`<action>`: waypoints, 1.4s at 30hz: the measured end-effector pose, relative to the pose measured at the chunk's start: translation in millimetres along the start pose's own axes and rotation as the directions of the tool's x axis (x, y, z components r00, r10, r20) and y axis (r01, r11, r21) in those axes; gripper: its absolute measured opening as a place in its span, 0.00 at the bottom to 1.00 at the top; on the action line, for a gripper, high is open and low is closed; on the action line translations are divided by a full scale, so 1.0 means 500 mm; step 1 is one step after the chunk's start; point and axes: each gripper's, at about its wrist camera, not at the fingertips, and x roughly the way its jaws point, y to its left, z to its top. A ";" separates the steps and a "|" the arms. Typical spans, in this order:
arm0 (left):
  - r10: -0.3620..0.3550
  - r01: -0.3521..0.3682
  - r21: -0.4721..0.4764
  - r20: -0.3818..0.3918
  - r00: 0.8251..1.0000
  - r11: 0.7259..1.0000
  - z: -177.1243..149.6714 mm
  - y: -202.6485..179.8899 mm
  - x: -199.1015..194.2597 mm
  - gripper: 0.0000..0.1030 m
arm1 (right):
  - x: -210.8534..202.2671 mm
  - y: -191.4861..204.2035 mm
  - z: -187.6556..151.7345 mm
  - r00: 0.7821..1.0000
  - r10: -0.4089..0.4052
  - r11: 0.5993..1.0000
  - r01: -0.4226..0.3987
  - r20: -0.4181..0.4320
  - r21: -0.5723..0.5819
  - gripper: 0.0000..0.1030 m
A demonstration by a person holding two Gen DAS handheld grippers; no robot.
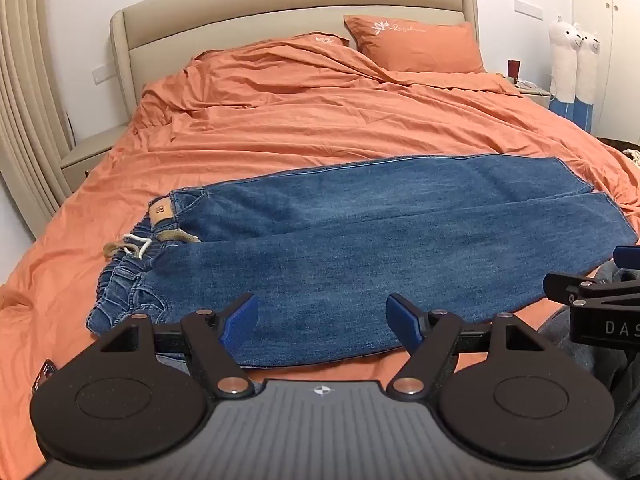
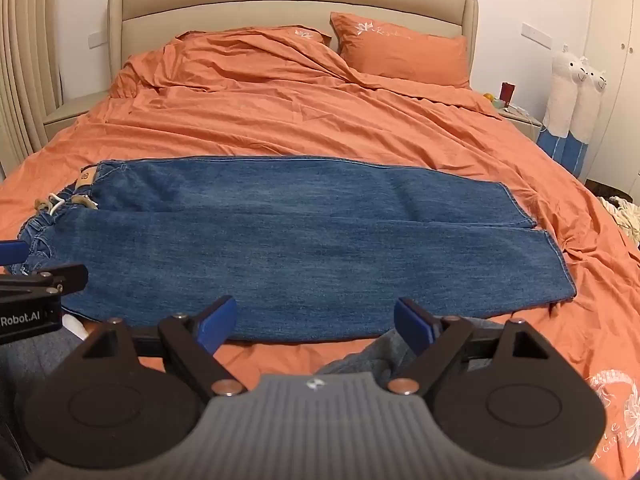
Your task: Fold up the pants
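Observation:
Blue jeans (image 1: 360, 248) lie flat across the orange bed, folded lengthwise, one leg on the other, waistband with tan drawstring (image 1: 128, 246) at the left, hems at the right. They also show in the right wrist view (image 2: 280, 240). My left gripper (image 1: 322, 320) is open and empty above the near edge of the jeans, nearer the waistband. My right gripper (image 2: 316, 324) is open and empty at the near edge, nearer the hems. Each gripper shows at the edge of the other's view.
The orange duvet (image 1: 320, 120) covers the bed, with pillows (image 1: 416, 44) at the beige headboard. A bedside table (image 2: 516, 114) with small items and two plush alpacas (image 2: 576, 92) stand at the right. Grey cloth (image 2: 360, 356) lies by the near edge.

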 end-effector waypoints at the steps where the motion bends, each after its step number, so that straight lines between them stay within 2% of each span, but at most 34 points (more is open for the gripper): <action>1: -0.002 0.002 -0.001 -0.002 1.000 1.000 0.000 -0.001 0.000 0.84 | -0.001 0.000 0.000 1.000 0.001 1.000 -0.001 0.000 0.001 0.80; 42: -0.004 0.004 -0.019 0.008 1.000 1.000 0.001 0.020 -0.005 0.84 | -0.008 0.016 0.004 1.000 -0.012 1.000 0.012 0.012 -0.010 0.80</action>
